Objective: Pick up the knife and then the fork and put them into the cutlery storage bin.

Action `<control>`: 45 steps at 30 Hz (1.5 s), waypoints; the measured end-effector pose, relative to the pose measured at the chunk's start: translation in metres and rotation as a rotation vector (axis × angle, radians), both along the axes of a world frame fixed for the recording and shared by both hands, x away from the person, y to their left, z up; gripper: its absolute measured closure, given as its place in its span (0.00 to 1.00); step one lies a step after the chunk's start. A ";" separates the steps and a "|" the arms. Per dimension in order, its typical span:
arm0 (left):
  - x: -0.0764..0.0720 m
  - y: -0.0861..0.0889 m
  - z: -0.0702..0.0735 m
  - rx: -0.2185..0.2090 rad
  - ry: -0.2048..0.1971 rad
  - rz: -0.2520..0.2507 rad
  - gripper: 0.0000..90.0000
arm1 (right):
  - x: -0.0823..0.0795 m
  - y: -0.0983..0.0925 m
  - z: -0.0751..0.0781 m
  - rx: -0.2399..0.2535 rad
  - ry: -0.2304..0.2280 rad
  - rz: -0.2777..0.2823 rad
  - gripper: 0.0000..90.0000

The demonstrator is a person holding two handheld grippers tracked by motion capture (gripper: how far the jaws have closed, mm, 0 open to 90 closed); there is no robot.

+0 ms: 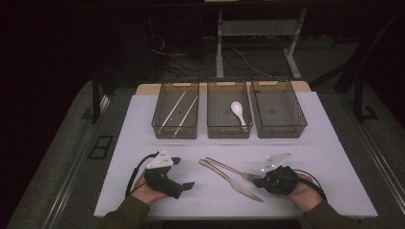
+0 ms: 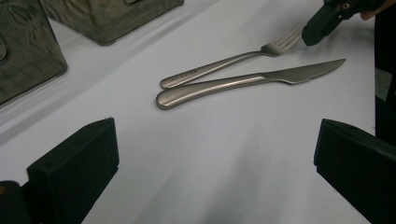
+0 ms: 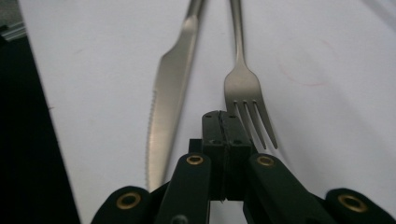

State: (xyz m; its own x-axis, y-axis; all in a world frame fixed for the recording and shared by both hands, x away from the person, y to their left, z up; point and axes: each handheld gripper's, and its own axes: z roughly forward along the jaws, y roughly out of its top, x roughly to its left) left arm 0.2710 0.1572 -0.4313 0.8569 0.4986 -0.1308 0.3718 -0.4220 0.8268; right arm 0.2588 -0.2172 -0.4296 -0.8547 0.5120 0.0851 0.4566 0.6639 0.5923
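One fork (image 3: 243, 84) lies just beside the right hand-held gripper (image 3: 222, 122) (jaws together).

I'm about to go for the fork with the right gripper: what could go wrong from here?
1. The right gripper is shut at the fork tines; pushing in closed would likely shove the fork instead of gripping it.
2. The knife lies right beside the fork, handles nearly touching, so either gripper could drag both.

Three clear mesh bins stand in a row at the far side of the white counter (image 1: 325, 157). The left bin (image 1: 175, 131) holds a pair of chopsticks (image 1: 177, 112), the middle bin (image 1: 228, 131) a white soup spoon (image 1: 238, 111); the right bin (image 1: 282, 130) stands beside them.
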 end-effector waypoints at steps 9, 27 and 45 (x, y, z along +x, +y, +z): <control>0.001 0.000 0.000 0.002 0.001 -0.002 0.00 | 0.025 -0.011 0.000 -0.027 -0.023 -0.061 0.99; 0.000 0.000 0.000 0.002 0.002 -0.003 0.00 | 0.051 0.000 0.028 0.066 -0.059 0.010 0.87; 0.001 0.000 -0.002 -0.002 0.009 -0.011 0.00 | 0.093 0.052 0.002 -0.021 -0.014 0.166 0.87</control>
